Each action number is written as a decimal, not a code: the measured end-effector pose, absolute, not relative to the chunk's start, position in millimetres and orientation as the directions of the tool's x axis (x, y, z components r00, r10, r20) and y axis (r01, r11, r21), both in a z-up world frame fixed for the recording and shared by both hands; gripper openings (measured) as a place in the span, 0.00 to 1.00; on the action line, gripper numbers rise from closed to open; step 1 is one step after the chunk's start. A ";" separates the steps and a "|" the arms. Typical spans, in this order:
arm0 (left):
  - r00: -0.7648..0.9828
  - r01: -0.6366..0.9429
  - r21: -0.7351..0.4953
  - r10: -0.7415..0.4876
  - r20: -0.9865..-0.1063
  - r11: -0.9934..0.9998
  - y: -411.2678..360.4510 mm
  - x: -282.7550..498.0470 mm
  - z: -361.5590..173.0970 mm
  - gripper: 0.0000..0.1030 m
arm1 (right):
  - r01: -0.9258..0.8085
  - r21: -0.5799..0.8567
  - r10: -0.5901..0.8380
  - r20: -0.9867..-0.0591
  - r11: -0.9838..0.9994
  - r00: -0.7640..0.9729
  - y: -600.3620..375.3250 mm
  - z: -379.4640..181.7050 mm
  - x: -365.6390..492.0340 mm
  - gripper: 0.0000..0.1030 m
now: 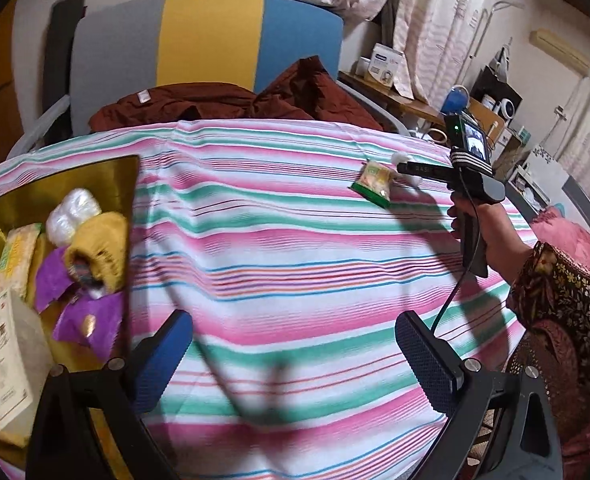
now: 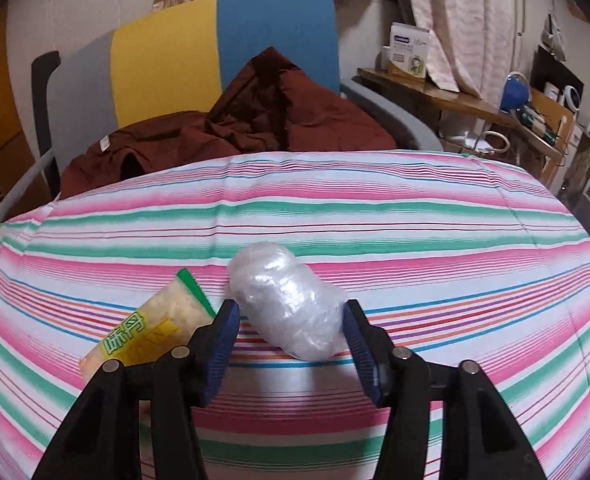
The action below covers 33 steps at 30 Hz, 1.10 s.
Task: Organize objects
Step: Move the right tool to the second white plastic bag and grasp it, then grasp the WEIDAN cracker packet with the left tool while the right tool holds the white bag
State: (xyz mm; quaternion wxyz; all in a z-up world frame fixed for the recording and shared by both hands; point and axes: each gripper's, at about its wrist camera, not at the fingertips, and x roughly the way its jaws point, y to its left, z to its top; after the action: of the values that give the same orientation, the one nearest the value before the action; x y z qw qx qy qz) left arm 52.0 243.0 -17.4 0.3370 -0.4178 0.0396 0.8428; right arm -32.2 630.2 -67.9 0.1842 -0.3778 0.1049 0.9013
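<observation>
A clear plastic-wrapped bundle (image 2: 285,300) is seen lying on the striped table (image 2: 415,216), with a yellow-and-green snack packet (image 2: 155,328) just beside it on its left. The bundle is judged to be light, soft and crinkly, its film slippery and easily crushed; it is best taken across its narrow middle, with a gentle squeeze so that the wrap is not torn or squirted out. The packet is judged likewise light and flexible.

The right gripper (image 2: 291,320) is held low over the table, pointing forward, its blue-padded fingers (image 2: 227,328) spread on either side of the bundle's near end. The right pad appears to be at the film's edge, the left one slightly apart; nothing is yet clamped. In the left wrist view the person's right hand (image 1: 491,236) is seen wrapped round the handle, forearm raised from the table's right side.

The left gripper (image 1: 291,344) is held over bare cloth, fingers wide apart and empty, beside a gold box (image 1: 95,176) in which a yellow knitted piece (image 1: 99,248), purple cloth (image 1: 83,316), another wrapped bundle (image 1: 71,212) and a white carton (image 1: 7,360) are already gathered.
</observation>
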 end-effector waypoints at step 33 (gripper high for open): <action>-0.406 -0.772 0.003 0.490 -0.771 -0.635 498.3 -63.1 -72.7 0.93 | -0.578 0.149 0.377 -0.624 -0.803 -0.685 630.6 -67.5 38.7 0.32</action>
State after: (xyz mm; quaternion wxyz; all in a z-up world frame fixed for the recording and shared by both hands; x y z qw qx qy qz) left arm -63.1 498.3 -72.7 0.3858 -0.3851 0.1831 0.8181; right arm 38.7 630.6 -67.5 0.2646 -0.2961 0.1694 0.9020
